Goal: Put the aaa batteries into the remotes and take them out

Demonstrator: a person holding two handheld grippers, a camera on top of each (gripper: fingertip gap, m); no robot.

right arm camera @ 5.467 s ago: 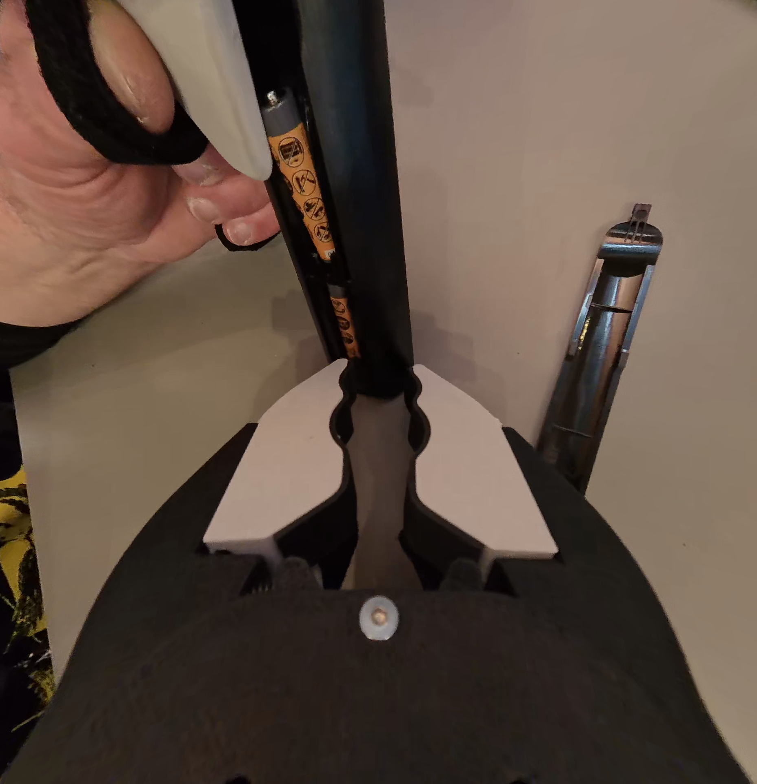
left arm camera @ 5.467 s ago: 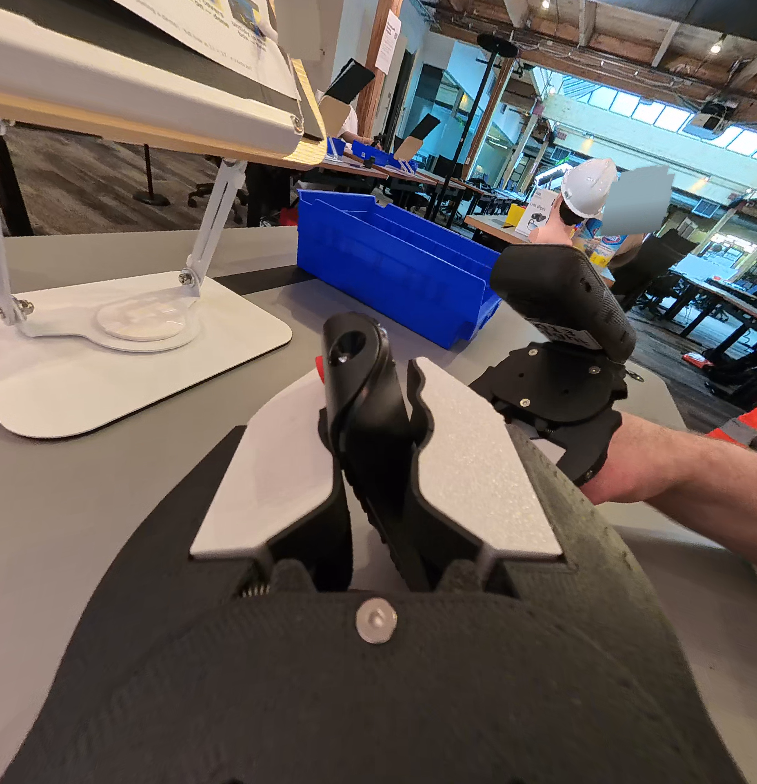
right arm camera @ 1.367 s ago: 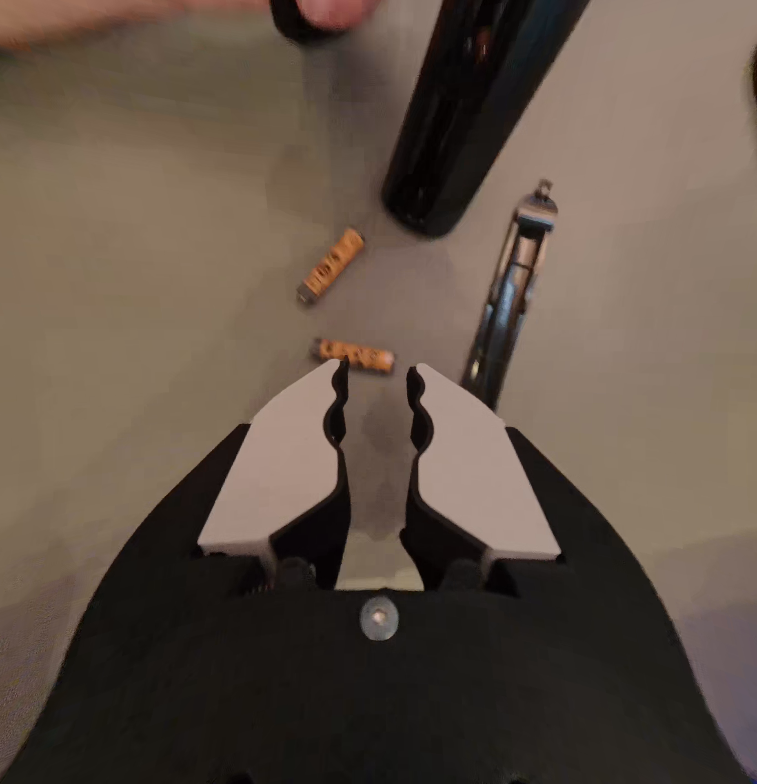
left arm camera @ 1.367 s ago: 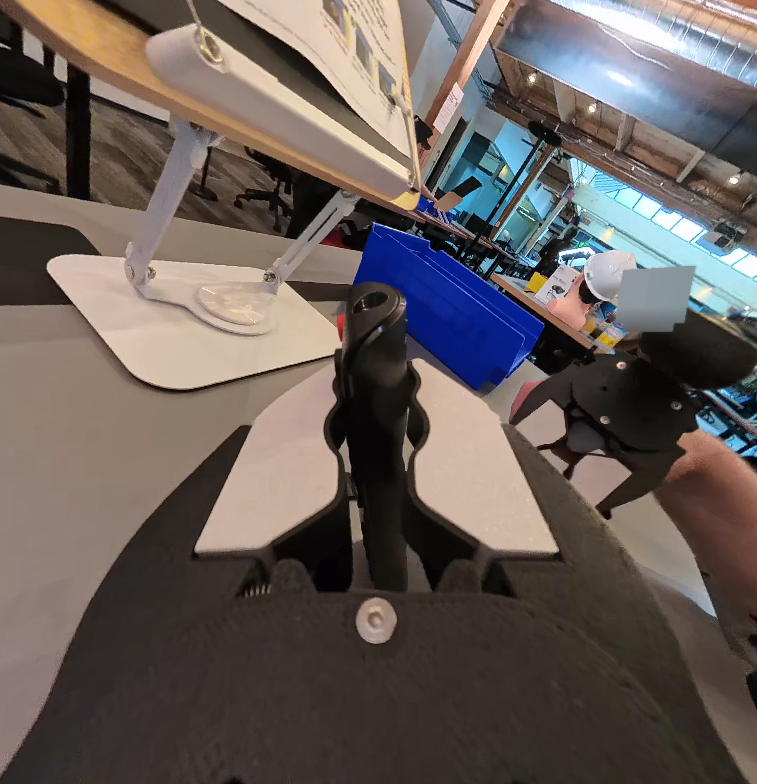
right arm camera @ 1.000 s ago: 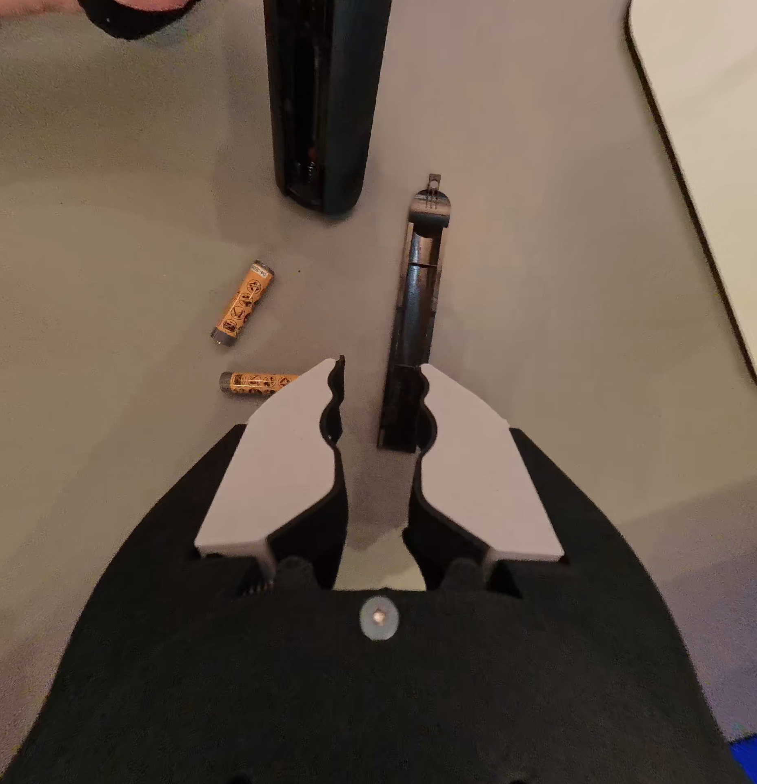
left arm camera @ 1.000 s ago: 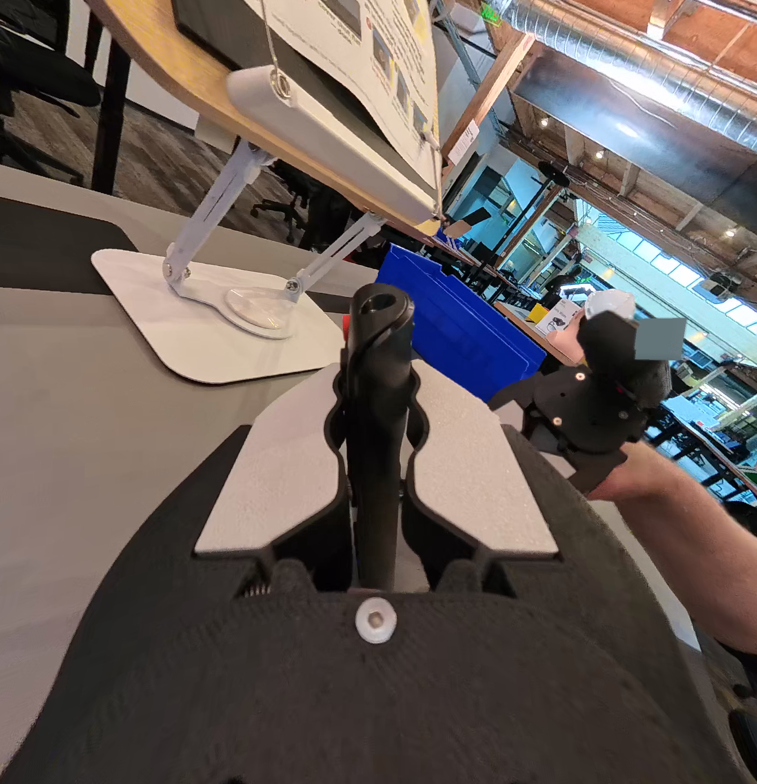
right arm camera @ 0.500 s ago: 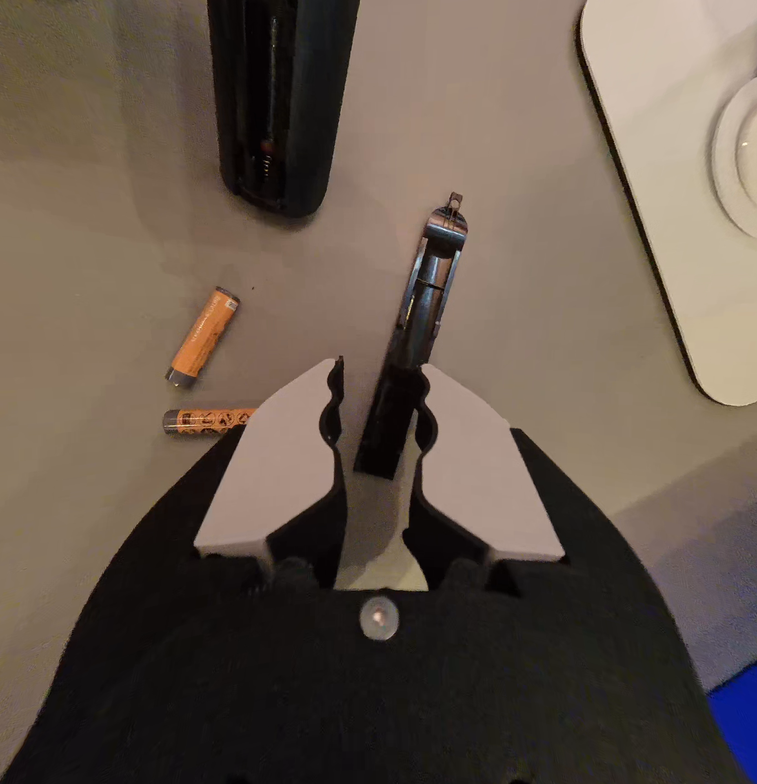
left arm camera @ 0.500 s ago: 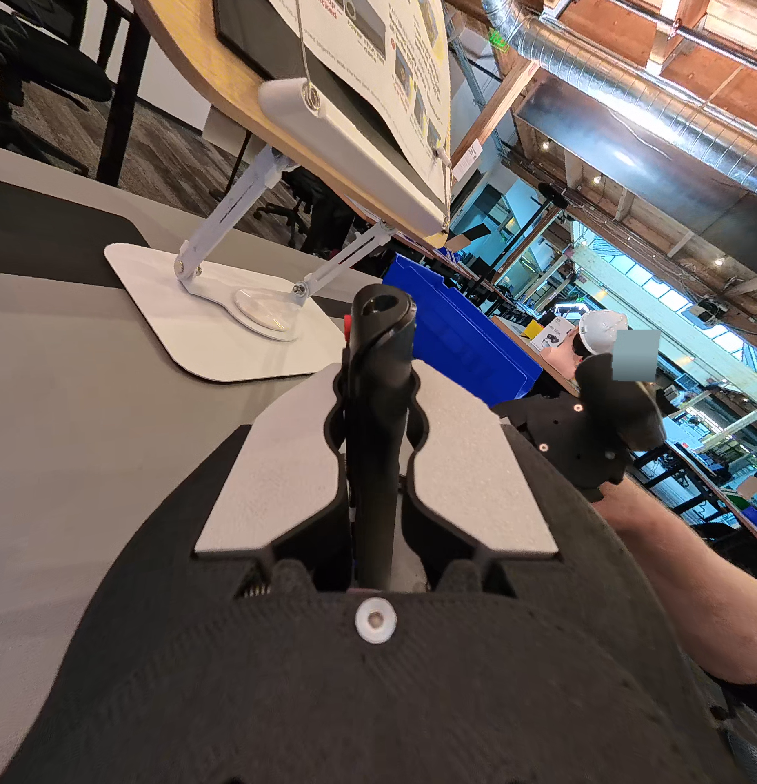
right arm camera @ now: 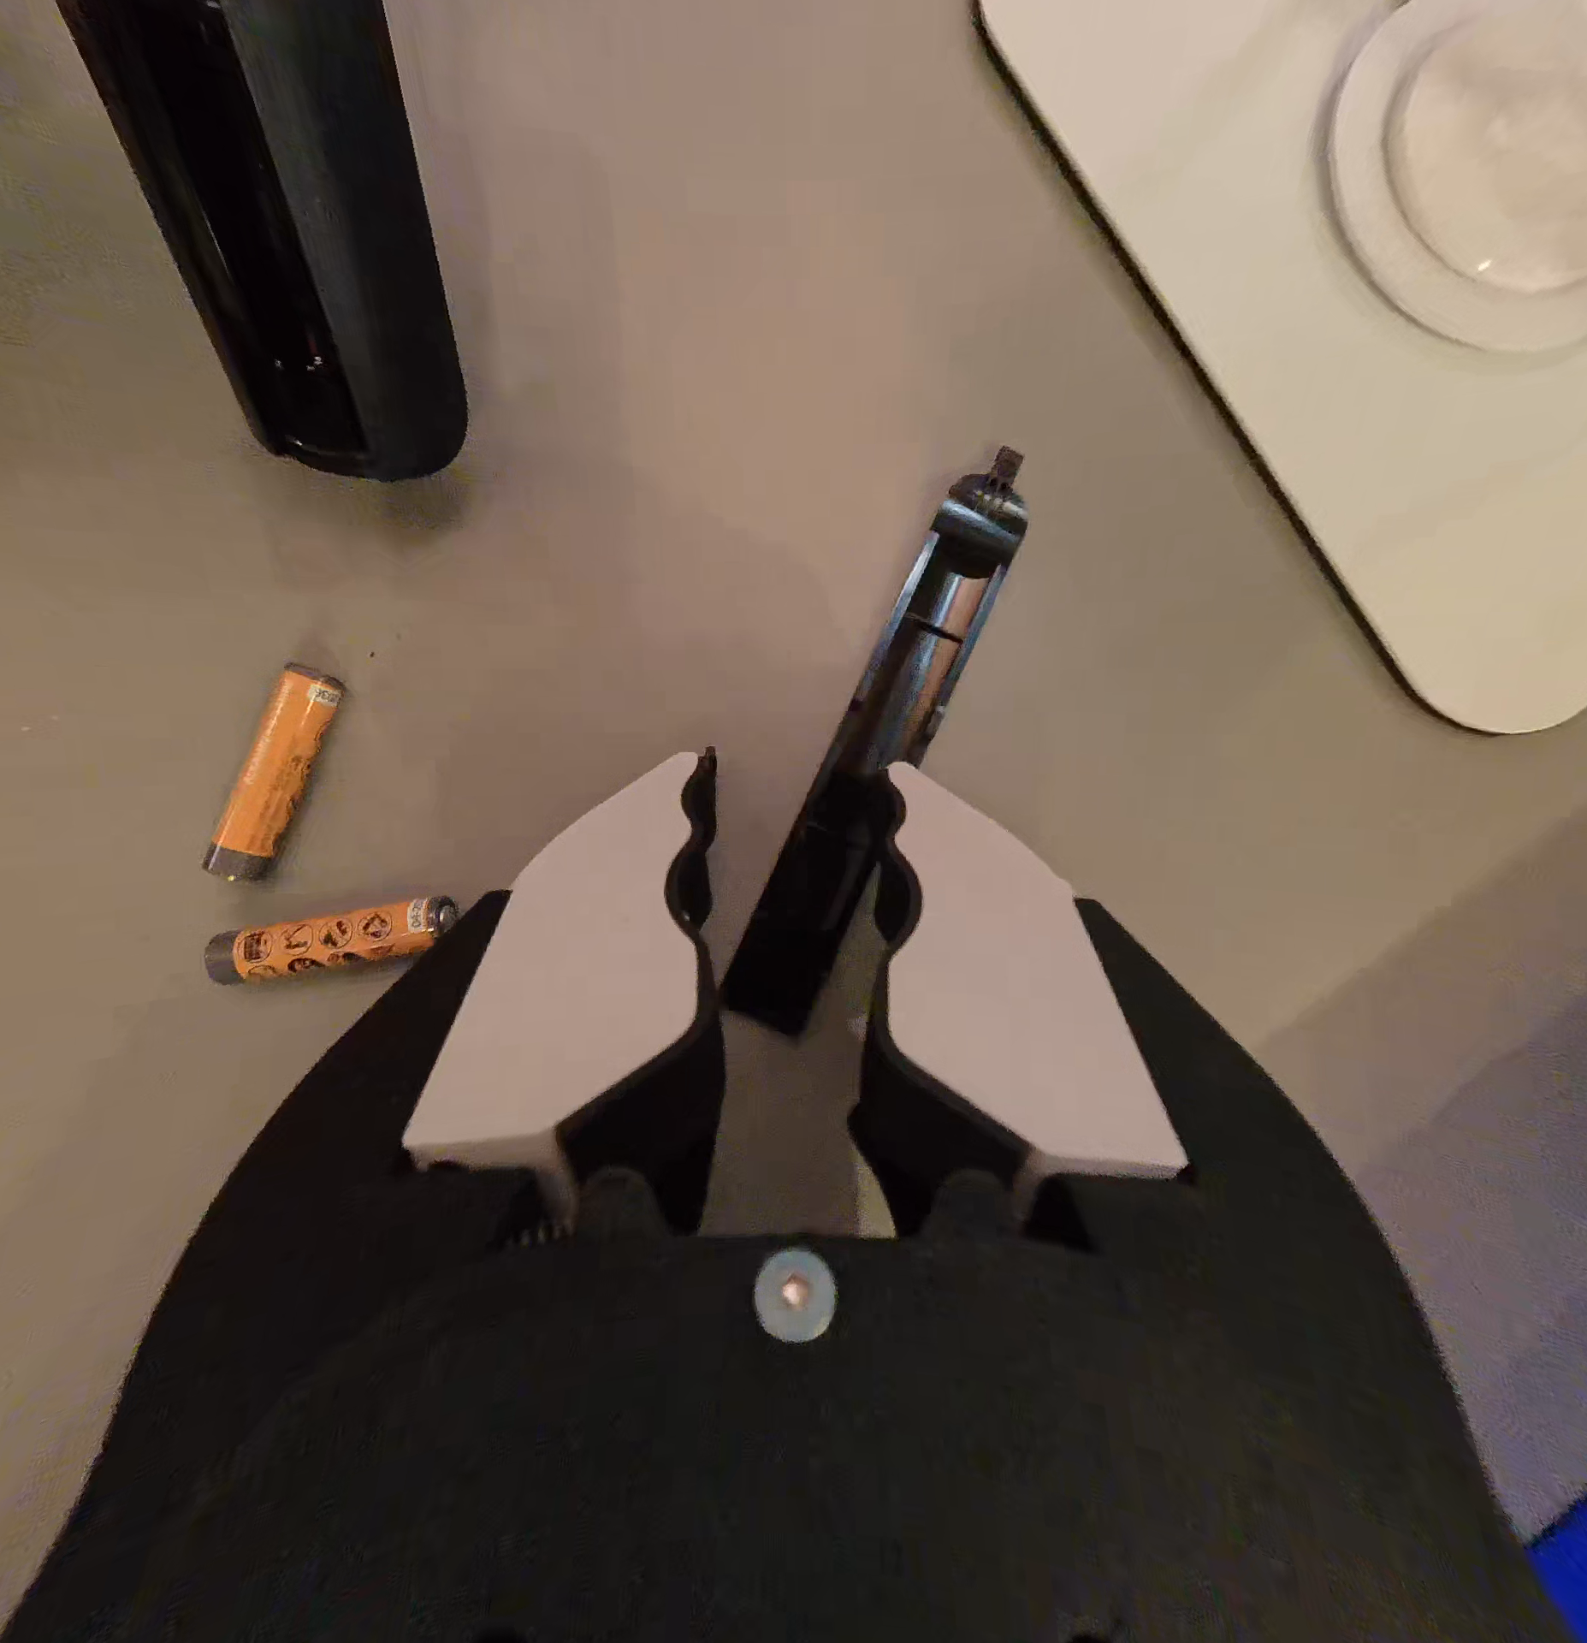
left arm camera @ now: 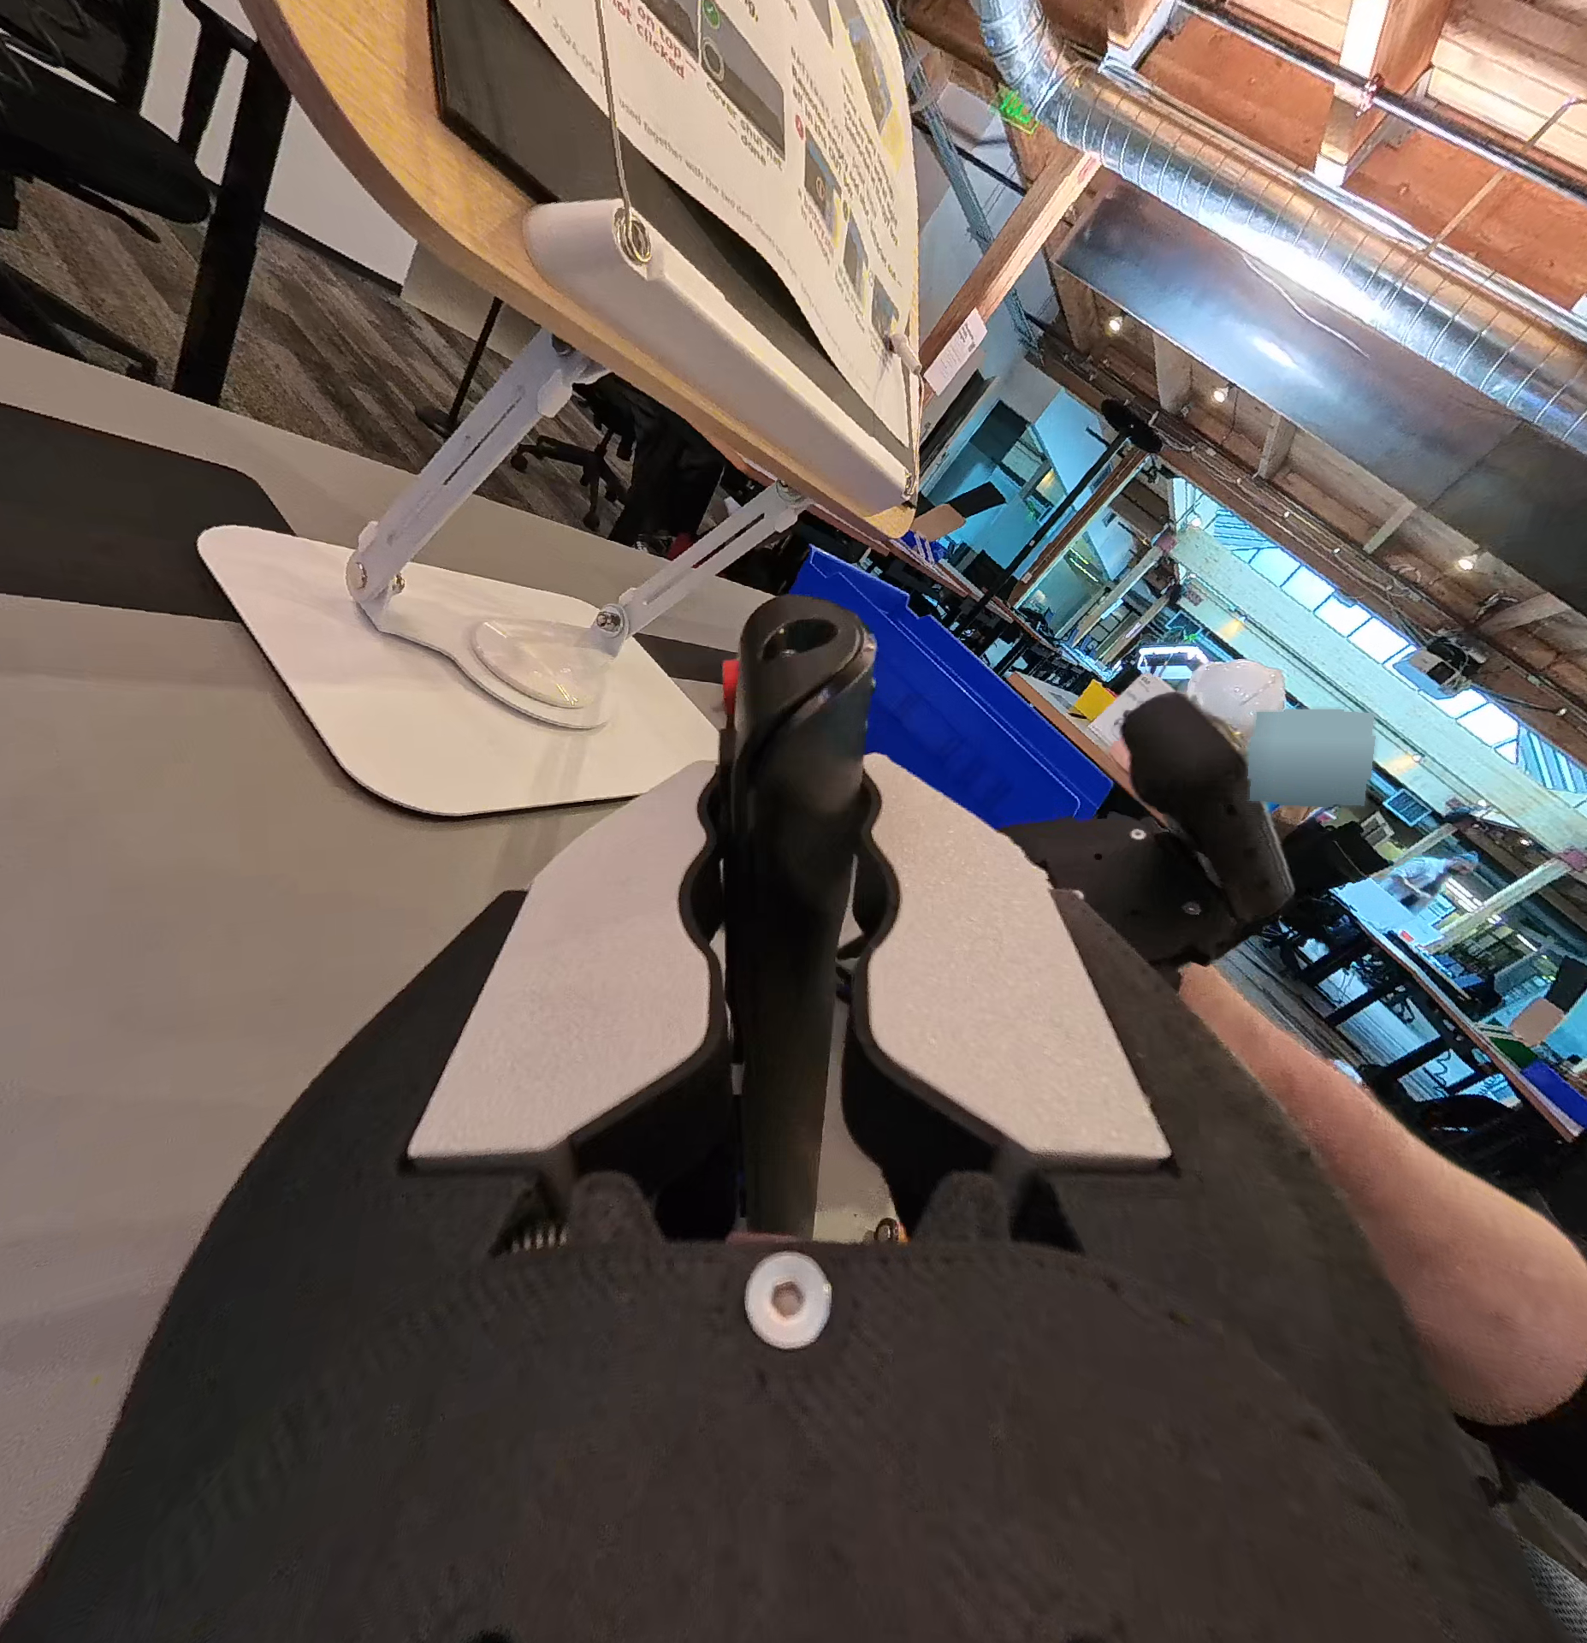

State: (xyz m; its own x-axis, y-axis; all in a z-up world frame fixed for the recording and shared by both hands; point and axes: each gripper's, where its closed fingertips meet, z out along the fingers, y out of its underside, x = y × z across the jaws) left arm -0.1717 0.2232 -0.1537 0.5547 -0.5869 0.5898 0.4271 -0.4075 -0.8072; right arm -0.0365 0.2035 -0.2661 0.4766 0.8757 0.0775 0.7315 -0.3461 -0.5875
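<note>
My left gripper (left arm camera: 785,800) is shut on a black remote (left arm camera: 794,889), which sticks out past the fingertips. The remote also shows in the right wrist view (right arm camera: 274,222) at top left, its battery compartment open and empty. Two orange AAA batteries lie loose on the grey table, one angled (right arm camera: 274,773) and one nearly level (right arm camera: 327,940), left of my right gripper. My right gripper (right arm camera: 798,765) is open, pointing down at the table. The black battery cover (right arm camera: 914,676) lies between its fingers, close to the right finger. The right gripper also shows in the left wrist view (left arm camera: 1163,871).
A white stand base (right arm camera: 1305,356) sits at the right, also in the left wrist view (left arm camera: 398,702), carrying a tilted board with a printed sheet (left arm camera: 727,133). A blue bin (left arm camera: 949,738) stands behind the remote. A person's forearm (left arm camera: 1394,1245) reaches in from the right.
The two batteries, inside the remote 5.5 s ago, now lie on the table. My right gripper has moved over the battery cover, which now sits between its fingers. The left gripper still holds the remote.
</note>
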